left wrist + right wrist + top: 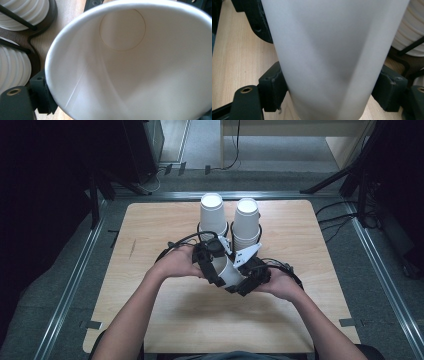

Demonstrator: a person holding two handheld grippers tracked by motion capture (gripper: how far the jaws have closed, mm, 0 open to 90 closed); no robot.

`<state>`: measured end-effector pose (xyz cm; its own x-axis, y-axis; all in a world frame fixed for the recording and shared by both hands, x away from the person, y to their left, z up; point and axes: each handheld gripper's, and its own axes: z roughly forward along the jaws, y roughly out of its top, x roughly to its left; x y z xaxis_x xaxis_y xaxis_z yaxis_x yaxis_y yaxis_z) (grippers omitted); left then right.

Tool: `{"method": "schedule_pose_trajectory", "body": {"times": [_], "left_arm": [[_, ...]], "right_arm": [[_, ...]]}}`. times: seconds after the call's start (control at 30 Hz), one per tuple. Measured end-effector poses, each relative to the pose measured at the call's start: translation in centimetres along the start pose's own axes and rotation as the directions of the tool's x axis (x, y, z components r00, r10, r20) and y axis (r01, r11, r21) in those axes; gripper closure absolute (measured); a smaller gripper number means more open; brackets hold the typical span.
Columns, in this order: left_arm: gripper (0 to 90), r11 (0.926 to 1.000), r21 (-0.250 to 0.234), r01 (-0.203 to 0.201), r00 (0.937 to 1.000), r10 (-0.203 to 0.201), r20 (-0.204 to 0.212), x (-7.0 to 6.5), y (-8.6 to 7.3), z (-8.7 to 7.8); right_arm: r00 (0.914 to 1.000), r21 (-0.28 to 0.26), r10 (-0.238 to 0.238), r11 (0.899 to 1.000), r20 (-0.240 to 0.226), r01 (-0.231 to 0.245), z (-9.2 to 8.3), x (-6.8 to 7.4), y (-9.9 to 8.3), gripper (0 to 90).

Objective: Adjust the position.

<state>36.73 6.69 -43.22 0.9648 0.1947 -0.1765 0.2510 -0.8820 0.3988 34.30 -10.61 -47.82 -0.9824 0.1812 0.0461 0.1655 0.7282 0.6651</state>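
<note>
White paper cup: a single cup (227, 270) hangs tilted above the middle of the pale wooden table (150, 235), caught between two hand-held grippers.
Left gripper: at the cup's 9 o'clock in the high view, the left gripper (212, 265) meets the cup near its rim; from its own camera the open mouth and round base (122, 30) loom large, with one black pad (43, 96) against the rim at 8 o'clock. Its other jaw is hidden behind the cup, so whether these tongs are clenched cannot be told.
Right gripper: at the cup's 4 o'clock, the right gripper (245, 277) is clamped on the cup wall (337, 57), a black pad (273, 87) pressing from 9 o'clock and its twin (387, 87) from 3 o'clock.
Cup stacks: two stacks of upturned white cups (212, 215) (246, 220) stand in black wire holders at the table's 12 o'clock edge, just beyond the grippers.
Hard to read: cup wall blurred in the right gripper view; the cup's lower end is cut off there.
Hands: both forearms enter from 6 o'clock, the hands partly masked by gripper bodies and cables.
</note>
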Motion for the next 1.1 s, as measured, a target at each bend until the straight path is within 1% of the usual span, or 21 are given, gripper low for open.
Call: {"method": "schedule_pose_trajectory", "body": {"times": [0.03, 0.1, 0.13, 0.17, 0.23, 0.27, 0.37, 0.4, 0.43, 0.5, 0.6, 0.67, 0.77, 0.8, 0.83, 0.87, 0.9, 0.97, 1.03, 1.07, 1.1], "left_arm": [[6.9, 0.9999, -0.012, -0.002, 0.9999, 0.002, -0.012, -0.1, -0.1, 0.0], [0.4, 0.9999, -0.01, -0.011, 0.9995, 0.01, -0.03, -0.1, -0.2, -0.1], [0.0, 0.9998, -0.016, -0.012, 0.9986, 0.011, -0.052, -0.2, -0.3, -0.1], [0.0, 0.9997, -0.023, -0.011, 0.9984, 0.009, -0.056, -0.2, -0.4, -0.2], [0.0, 0.9975, -0.071, -0.005, 0.9987, 0.001, -0.051, -0.3, -0.7, -0.4], [0.0, 0.9966, -0.082, -0.007, 0.9991, 0.003, -0.042, -0.3, -0.9, -0.5], [0.0, 0.9942, -0.108, 0.002, 0.9992, -0.006, -0.04, -0.4, -1.3, -0.5], [0.0, 0.9928, -0.12, -0.001, 0.9989, -0.004, -0.048, -0.5, -1.5, -0.4], [0.0, 0.9928, -0.12, 0.001, 0.999, -0.007, -0.045, -0.4, -1.6, -0.4], [0.0, 0.989, -0.148, 0.01, 0.9988, -0.017, -0.046, -0.4, -2.0, -0.4], [0.0, 0.978, -0.206, 0.035, 0.9985, -0.043, -0.034, -0.3, -2.5, -0.5], [0.0, 0.9734, -0.227, 0.032, 0.9987, -0.04, -0.03, -0.3, -2.7, -0.7], [0.0, 0.9648, -0.26, 0.042, 0.9984, -0.05, -0.025, -0.3, -2.9, -0.9], [0.0, 0.964, -0.262, 0.045, 0.9984, -0.053, -0.022, -0.3, -2.9, -0.9], [0.0, 0.9624, -0.267, 0.048, 0.9979, -0.058, -0.03, -0.4, -2.9, -0.9], [0.0, 0.9588, -0.279, 0.054, 0.9971, -0.067, -0.036, -0.5, -2.9, -0.9], [0.0, 0.9563, -0.286, 0.059, 0.9969, -0.072, -0.034, -0.5, -3.0, -0.9], [0.0, 0.947, -0.312, 0.076, 0.9958, -0.088, -0.025, -0.4, -3.0, -0.9], [0.0, 0.9391, -0.334, 0.082, 0.9955, -0.093, -0.016, -0.4, -3.1, -0.9], [0.0, 0.9302, -0.353, 0.099, 0.9945, -0.105, 0.002, -0.4, -3.2, -0.9], [0.0, 0.9259, -0.364, 0.102, 0.9943, -0.107, 0.007, -0.4, -3.2, -0.8]], "right_arm": [[1.0, -0.003, -0.005, 1.0, -0.001, 0.005, 0.0, 0.0, 0.0, 22.8], [0.9999, -0.003, -0.009, 1.0, 0.011, 0.009, -0.1, 0.1, 0.0, 22.8], [1.0, -0.008, -0.003, 1.0, 0.006, 0.003, -0.2, 0.0, 0.0, 22.8], [1.0, -0.007, 0.0, 1.0, 0.005, 0.0, -0.2, 0.0, 0.0, 22.8], [0.9999, -0.005, 0.004, 1.0, -0.009, -0.004, -0.2, -0.1, -0.1, 22.7], [1.0, -0.006, 0.002, 1.0, -0.008, -0.002, -0.2, -0.1, -0.1, 22.7], [0.9999, -0.008, 0.009, 1.0, -0.007, -0.009, -0.3, -0.2, -0.1, 22.7], [1.0, -0.014, 0.006, 1.0, -0.007, -0.006, -0.4, -0.2, -0.2, 22.7], [1.0, -0.018, 0.005, 1.0, -0.006, -0.005, -0.4, -0.3, -0.2, 22.7], [0.9999, -0.019, 0.009, 1.0, -0.005, -0.009, -0.6, -0.3, -0.2, 22.6], [0.9999, -0.026, 0.014, 1.0, -0.001, -0.014, -0.8, -0.3, -0.2, 22.6], [0.9999, -0.036, 0.015, 0.999, 0.0, -0.015, -1.0, -0.5, -0.3, 22.6], [0.9996, -0.048, 0.028, 0.998, 0.001, -0.027, -1.3, -0.6, -0.3, 22.6], [0.9995, -0.052, 0.031, 0.998, -0.001, -0.031, -1.3, -0.7, -0.4, 22.6], [0.9996, -0.058, 0.028, 0.998, 0.004, -0.027, -1.4, -0.7, -0.4, 22.6], [0.9995, -0.061, 0.031, 0.998, 0.0, -0.031, -1.4, -0.8, -0.4, 22.6], [0.9994, -0.063, 0.033, 0.997, 0.004, -0.033, -1.5, -0.8, -0.4, 22.6], [0.9992, -0.066, 0.041, 0.997, -0.001, -0.041, -1.6, -0.8, -0.4, 22.6], [0.9991, -0.073, 0.043, 0.996, -0.001, -0.043, -1.7, -0.8, -0.4, 22.6], [0.999, -0.074, 0.044, 0.996, -0.001, -0.044, -1.8, -0.8, -0.4, 22.5], [0.9988, -0.078, 0.049, 0.996, -0.005, -0.05, -1.8, -0.9, -0.4, 22.5]]}}
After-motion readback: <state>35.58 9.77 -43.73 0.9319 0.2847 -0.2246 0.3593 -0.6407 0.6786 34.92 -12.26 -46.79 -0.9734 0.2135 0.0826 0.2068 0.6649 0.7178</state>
